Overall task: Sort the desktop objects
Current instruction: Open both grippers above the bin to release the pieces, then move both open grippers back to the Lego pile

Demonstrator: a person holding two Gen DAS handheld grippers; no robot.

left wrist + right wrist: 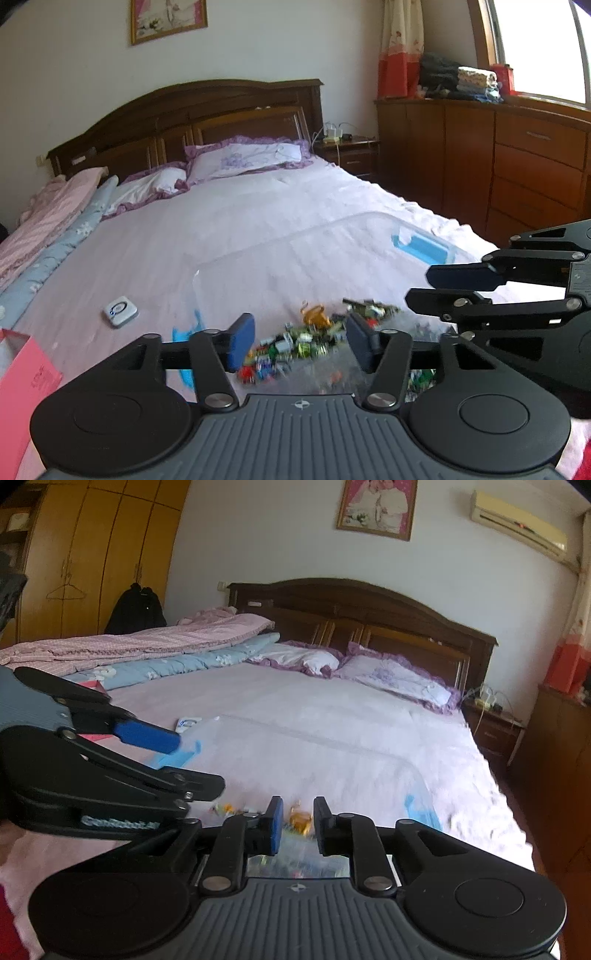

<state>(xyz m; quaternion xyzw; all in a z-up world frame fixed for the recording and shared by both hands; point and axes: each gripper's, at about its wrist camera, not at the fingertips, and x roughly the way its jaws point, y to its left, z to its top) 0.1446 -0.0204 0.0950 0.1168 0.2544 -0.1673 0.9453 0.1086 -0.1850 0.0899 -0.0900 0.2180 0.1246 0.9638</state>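
A clear plastic box (369, 218) with blue latches (421, 248) lies on the pale pink bed. Inside it, near me, is a blurred heap of small colourful pieces (284, 345) and an orange toy figure (314, 314). My left gripper (301, 343) hangs over that heap, jaws wide apart, nothing between the blue pads. My right gripper (298, 823) is just beside it on the right, jaws a narrow gap apart and empty; the orange toy (301, 820) shows beyond the gap. Each gripper appears in the other's view: right gripper (421, 286), left gripper (201, 764).
A small white round-faced device (120, 312) lies on the sheet left of the box. A pink carton (26, 369) stands at the near left. Folded quilts (155, 646) run along the bed's far side, pillows (243, 157) at the headboard. A wooden dresser (517, 166) flanks the right.
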